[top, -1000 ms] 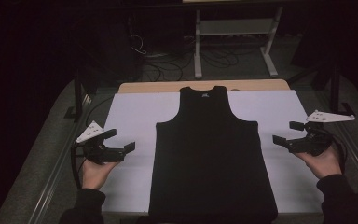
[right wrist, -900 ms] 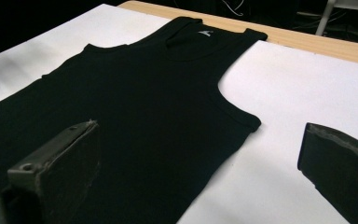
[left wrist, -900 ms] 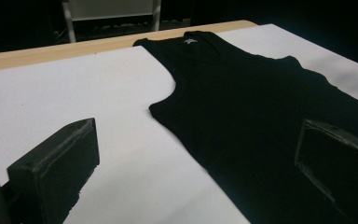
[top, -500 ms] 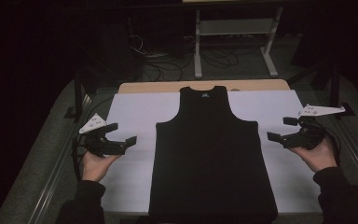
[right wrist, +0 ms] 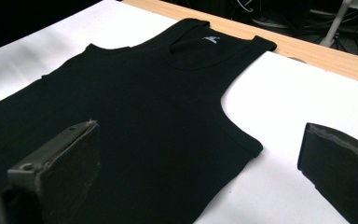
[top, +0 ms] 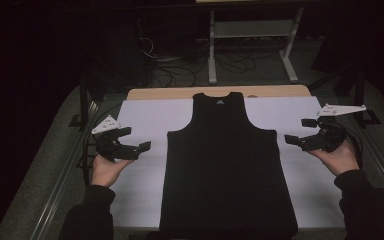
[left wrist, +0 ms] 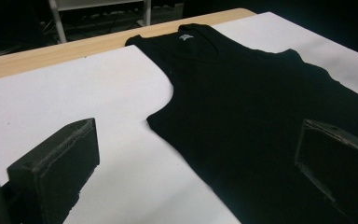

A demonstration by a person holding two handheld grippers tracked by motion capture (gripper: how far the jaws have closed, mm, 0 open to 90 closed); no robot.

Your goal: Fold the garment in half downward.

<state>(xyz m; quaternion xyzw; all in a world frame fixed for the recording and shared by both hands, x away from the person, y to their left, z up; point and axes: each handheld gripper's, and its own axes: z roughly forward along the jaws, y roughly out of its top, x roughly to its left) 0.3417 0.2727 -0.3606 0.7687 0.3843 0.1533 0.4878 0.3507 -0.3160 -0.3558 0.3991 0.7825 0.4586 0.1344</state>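
High view: black tank top [top: 227, 170] lies flat on the counter [top: 140, 117]. Left tool [top: 132, 142] and right tool [top: 300, 132] are wide open, empty. Fabric likely soft, light; pinch both armhole edges.

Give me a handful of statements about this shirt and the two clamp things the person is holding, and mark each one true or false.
1. The black tank top lies spread flat on the white sheet. True.
2. The left gripper is clamped on the top's shoulder strap. False: its jaws are open and it is off to the side of the top, over the white sheet.
3. The right gripper has its jaws open and holds nothing. True.
4. The top is folded in half. False: it is laid out full length, neckline at the far end.
5. A small light label shows inside the neckline. True.
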